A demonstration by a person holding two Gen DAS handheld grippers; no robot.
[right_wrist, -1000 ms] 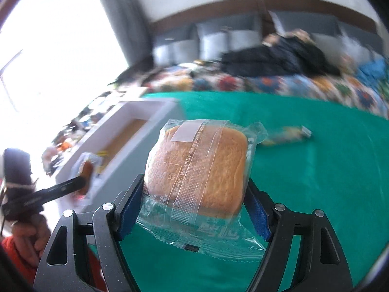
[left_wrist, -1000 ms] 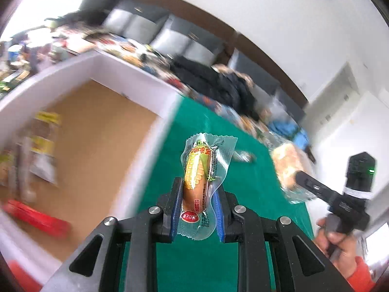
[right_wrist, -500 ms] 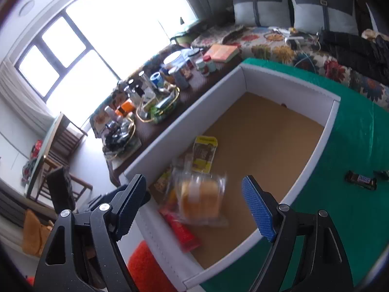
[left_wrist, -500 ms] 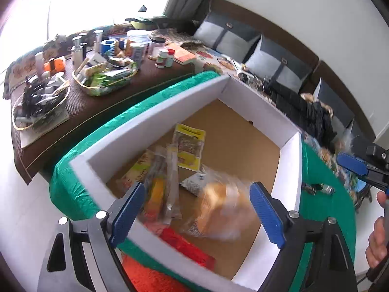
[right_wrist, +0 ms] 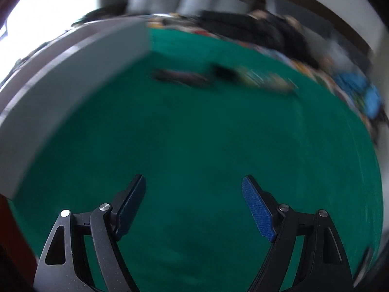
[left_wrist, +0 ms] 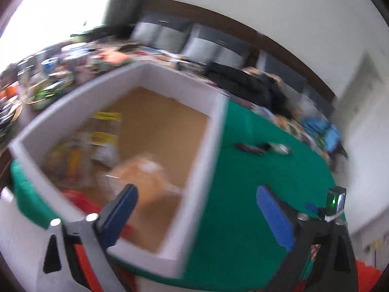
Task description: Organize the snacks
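Note:
A white box point(left_wrist: 214, 131) with a brown floor stands on the green cloth point(left_wrist: 243, 194). Several snack packs lie inside it, among them a wrapped bread point(left_wrist: 143, 172) and a yellow-labelled pack point(left_wrist: 104, 126). My left gripper point(left_wrist: 194, 209) is open and empty, above the box's near right corner. My right gripper point(right_wrist: 194, 203) is open and empty over bare green cloth point(right_wrist: 194, 133), with the box's outer wall point(right_wrist: 73, 77) to its left. Two small snacks lie on the cloth beyond: a dark bar point(left_wrist: 250, 148) point(right_wrist: 180, 75) and a shiny pack point(left_wrist: 279, 148) point(right_wrist: 267, 80). Both views are blurred.
A side table with jars and baskets point(left_wrist: 48, 73) stands left of the box. A sofa with grey cushions point(left_wrist: 194, 46) and dark clothing point(left_wrist: 248, 87) lies behind the cloth. The right gripper's body with a green light point(left_wrist: 336, 200) shows at the lower right of the left wrist view.
A second ago the left gripper held a corn sausage and the right a wrapped bread. Both were let go into the box. Both grippers have since swung right, toward the cloth.

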